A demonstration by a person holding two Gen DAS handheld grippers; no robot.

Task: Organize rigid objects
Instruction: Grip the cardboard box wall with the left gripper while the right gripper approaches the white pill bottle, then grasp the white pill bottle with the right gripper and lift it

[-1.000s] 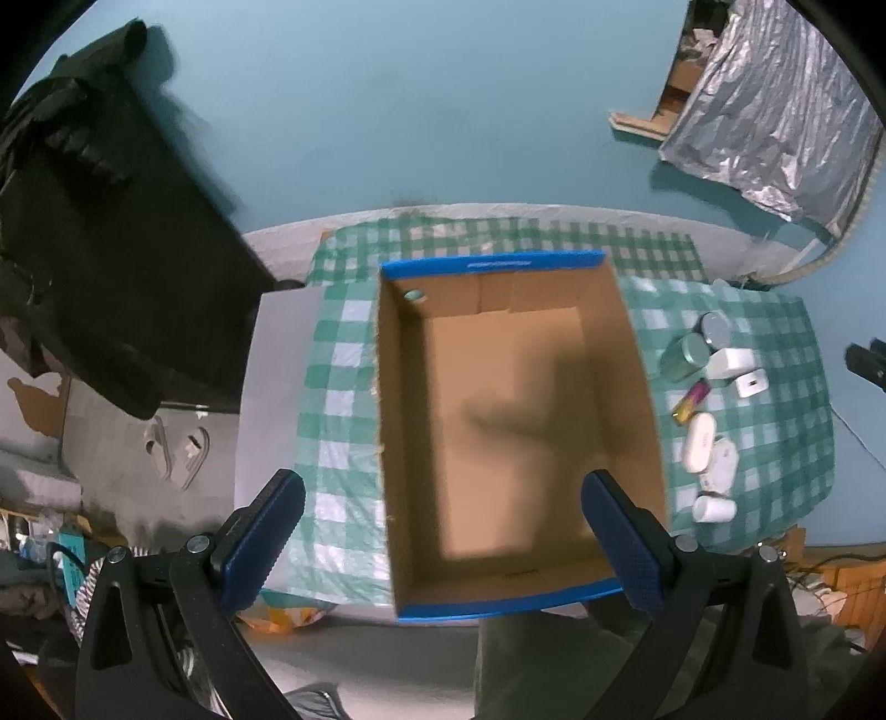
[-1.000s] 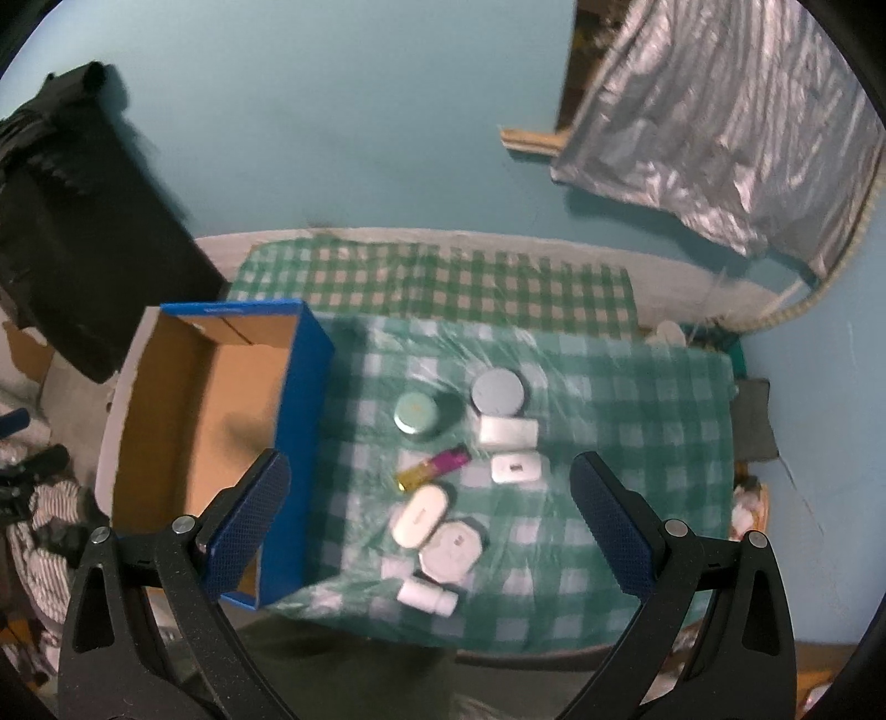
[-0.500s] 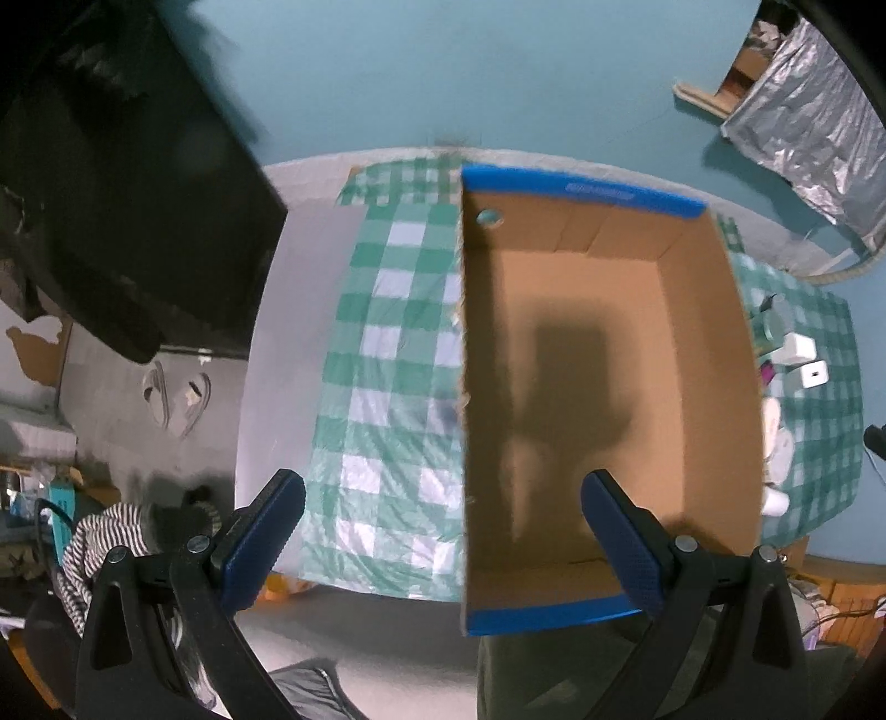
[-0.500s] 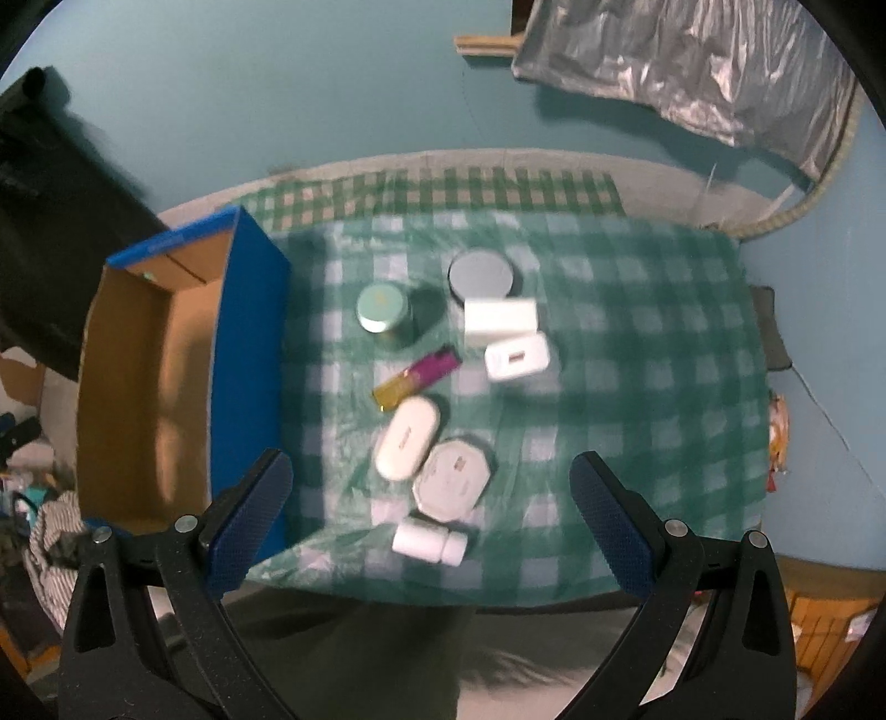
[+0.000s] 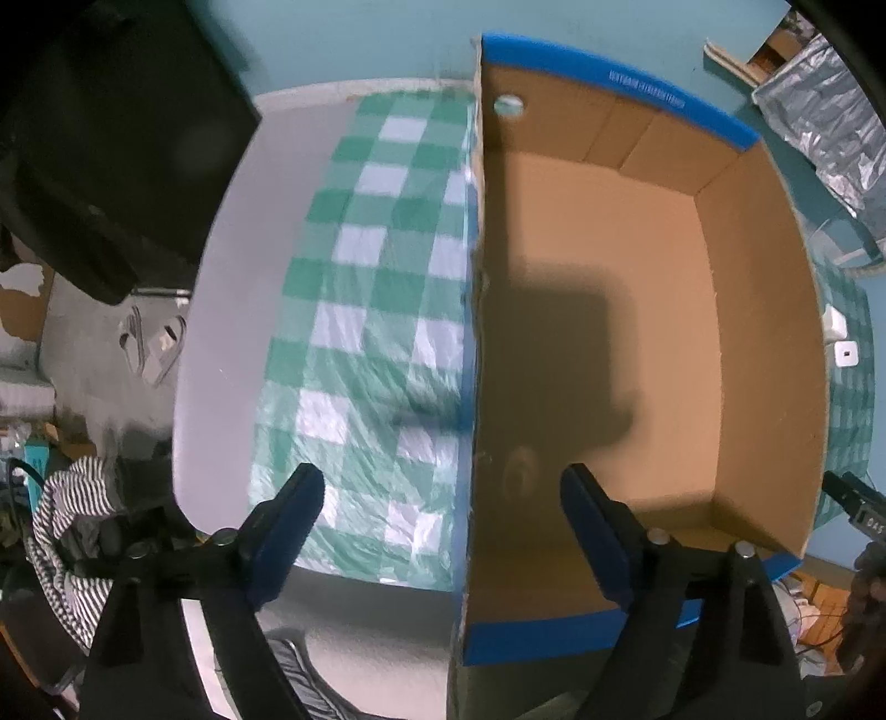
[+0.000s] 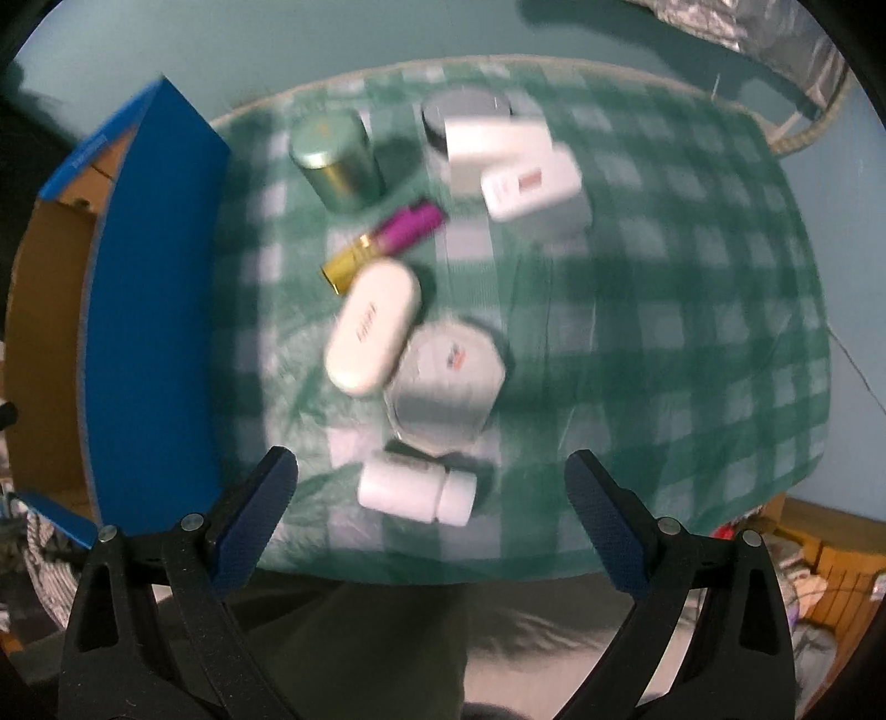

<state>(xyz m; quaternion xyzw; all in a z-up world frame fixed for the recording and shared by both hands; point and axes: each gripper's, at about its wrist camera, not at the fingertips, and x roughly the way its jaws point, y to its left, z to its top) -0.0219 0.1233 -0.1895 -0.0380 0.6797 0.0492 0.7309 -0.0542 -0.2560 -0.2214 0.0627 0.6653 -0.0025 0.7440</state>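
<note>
Both grippers point down over a table draped in a green-and-white checked cloth (image 6: 637, 310) under clear plastic. Left gripper (image 5: 443, 498), black-framed with blue pads, has its jaws closing, yet nothing is pressed between them: they straddle the left wall of an open brown cardboard box with blue rim tape (image 5: 637, 83), one pad over the cloth, the other over the bare box floor. Right gripper (image 6: 429, 476) is spread wide and grasps nothing; a small white plastic bottle lying on its side (image 6: 415, 490) sits between its pads without touching them.

In the right wrist view, which is blurred, the box stands at 9 o'clock, blue outer wall facing the items. At centre lie a white oval case (image 6: 371, 332) and, touching it at 4 o'clock, an octagonal grey-white box (image 6: 443, 382). A purple-and-gold tube (image 6: 382, 243) lies toward 11 o'clock, with a green cylindrical tin (image 6: 332, 160) beyond. At 12 o'clock are a round grey jar (image 6: 459, 108) and two white rectangular boxes (image 6: 531, 183).

Teal walls (image 5: 360, 44) surround the table; crinkled silver foil sheeting (image 5: 825, 127) hangs at 2 o'clock, and sandals (image 5: 155, 349) lie on the grey floor at 9 o'clock.
</note>
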